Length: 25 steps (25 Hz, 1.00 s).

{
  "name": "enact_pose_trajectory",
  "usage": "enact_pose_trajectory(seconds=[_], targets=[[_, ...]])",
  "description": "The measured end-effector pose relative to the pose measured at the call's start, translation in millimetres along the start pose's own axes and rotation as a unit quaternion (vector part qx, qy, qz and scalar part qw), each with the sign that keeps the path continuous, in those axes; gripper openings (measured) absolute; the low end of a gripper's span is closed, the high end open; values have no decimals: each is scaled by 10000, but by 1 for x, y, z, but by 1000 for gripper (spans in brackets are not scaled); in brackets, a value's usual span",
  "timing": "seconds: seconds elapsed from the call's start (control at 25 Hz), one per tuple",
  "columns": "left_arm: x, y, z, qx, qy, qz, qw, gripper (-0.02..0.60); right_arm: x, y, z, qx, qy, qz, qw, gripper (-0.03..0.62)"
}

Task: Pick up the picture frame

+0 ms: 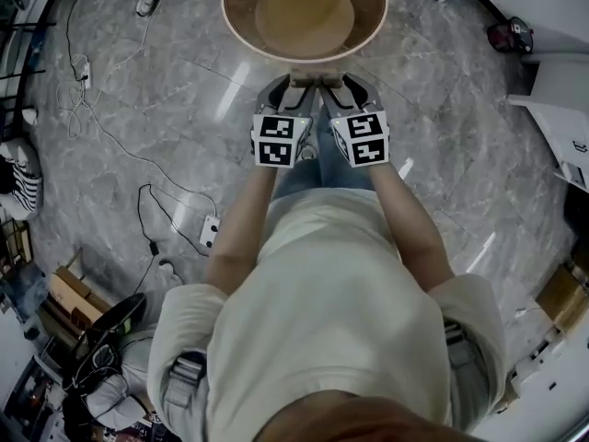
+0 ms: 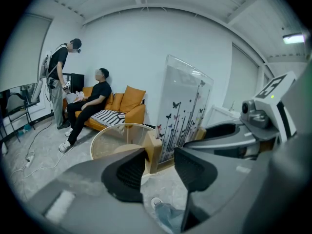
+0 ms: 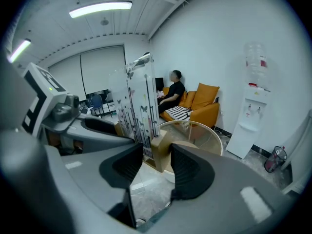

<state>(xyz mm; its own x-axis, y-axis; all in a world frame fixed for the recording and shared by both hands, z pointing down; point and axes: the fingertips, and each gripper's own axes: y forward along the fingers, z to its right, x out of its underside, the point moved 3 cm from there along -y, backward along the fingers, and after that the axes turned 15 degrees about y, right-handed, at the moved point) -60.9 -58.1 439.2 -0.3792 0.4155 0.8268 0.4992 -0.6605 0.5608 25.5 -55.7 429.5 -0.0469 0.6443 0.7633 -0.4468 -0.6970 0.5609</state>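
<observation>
The picture frame (image 2: 187,111) is a clear upright panel printed with butterflies and stems, standing on pale wooden end blocks. From the head view it appears edge-on as a thin strip (image 1: 317,78) between both grippers, just in front of the round glass table (image 1: 239,26). My left gripper (image 2: 158,167) is shut on one wooden block (image 2: 152,150), and my right gripper (image 3: 156,167) is shut on the opposite block (image 3: 161,152). The frame (image 3: 139,101) hangs in the air, off the table, with the two grippers side by side (image 1: 287,83) (image 1: 348,81).
The glass table (image 2: 105,135) has a wooden disc base. Cables and a power strip (image 1: 210,232) lie on the marble floor at left. An orange sofa (image 2: 127,101) holds a seated person, another person (image 2: 58,82) stands by it. A water dispenser (image 3: 251,116) stands at right.
</observation>
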Motion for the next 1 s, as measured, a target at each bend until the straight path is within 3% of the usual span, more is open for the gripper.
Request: enact_pose_trajectory(seconds=[0.28,1.0], targets=[[-20,-37,8,-78,-50,155,9998,190,-12,-31,-22,-89,-59,165,9998,181],[-42,-96,18,-197,276,366,9988,190,-25,-81,-60,-242,-191,503,9983,169]])
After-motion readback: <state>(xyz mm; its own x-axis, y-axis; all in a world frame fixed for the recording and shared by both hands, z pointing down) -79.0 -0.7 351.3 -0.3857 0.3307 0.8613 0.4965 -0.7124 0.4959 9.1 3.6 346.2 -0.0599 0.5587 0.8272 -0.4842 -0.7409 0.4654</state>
